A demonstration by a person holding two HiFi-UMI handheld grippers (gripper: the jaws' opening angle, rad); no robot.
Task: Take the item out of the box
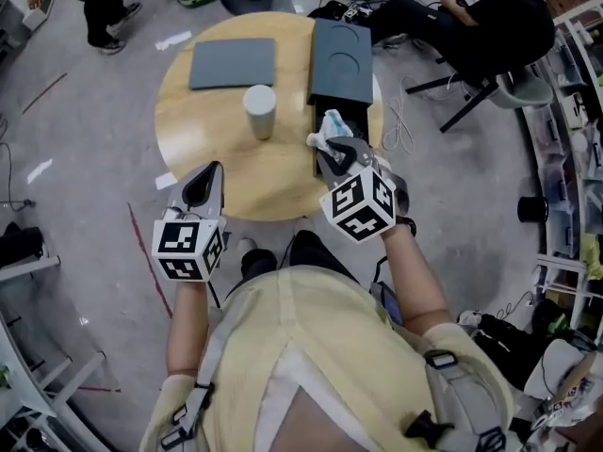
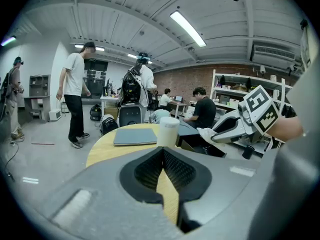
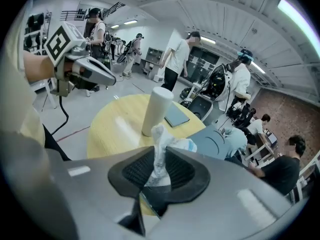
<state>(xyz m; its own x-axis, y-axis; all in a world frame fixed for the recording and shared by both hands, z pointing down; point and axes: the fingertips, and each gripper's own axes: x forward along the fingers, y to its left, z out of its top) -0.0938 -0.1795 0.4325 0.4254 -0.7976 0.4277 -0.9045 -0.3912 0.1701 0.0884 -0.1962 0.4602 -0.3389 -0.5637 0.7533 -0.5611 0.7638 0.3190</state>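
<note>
White crinkled packet (image 3: 160, 134) pinched in right tool (image 3: 160, 156), jaws clamped on it, over the near end of dark box (image 1: 341, 73) at the round table's (image 1: 236, 172) right edge. White cylinder (image 1: 260, 111) mid-table. Left tool (image 1: 204, 185) hovers at the near-left edge, jaws together, empty.

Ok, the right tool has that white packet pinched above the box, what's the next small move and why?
Probably swing the packet sideways over the table and lower it. The right tool is clamped on it, it looks lifted clear of the box, and there is bare wood beside the box.
</note>
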